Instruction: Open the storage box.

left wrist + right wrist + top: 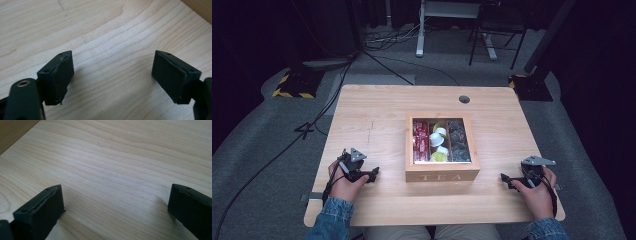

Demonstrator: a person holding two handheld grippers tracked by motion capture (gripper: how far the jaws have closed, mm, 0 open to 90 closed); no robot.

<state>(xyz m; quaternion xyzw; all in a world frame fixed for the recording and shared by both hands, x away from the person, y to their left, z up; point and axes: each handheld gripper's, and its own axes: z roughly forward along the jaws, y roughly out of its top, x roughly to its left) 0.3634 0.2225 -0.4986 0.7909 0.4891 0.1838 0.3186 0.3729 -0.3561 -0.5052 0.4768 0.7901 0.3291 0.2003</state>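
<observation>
**Two grippers rest either side of a tea box**

Pale wood grain of the table (377, 110) lies under both grippers. The left gripper (112, 72) has its jaws spread wide with nothing between them, only bare tabletop; a darker wooden edge shows at the upper right corner of the left gripper view. The right gripper (115, 207) is likewise spread wide over bare wood, holding nothing.

From the high view, the left gripper (373, 174) sits near the table's front left, held in the person's left hand (343, 186), pointing toward the centre. The right gripper (505, 177) sits near the front right in the right hand (537, 195), also pointing inward. Between them, apart from both, stands a wooden tea box (442, 172) marked "TEA", with three compartments: red packets at left, white and yellow-green pods in the middle, dark items at right. Grey carpet and cables surround the table.
</observation>
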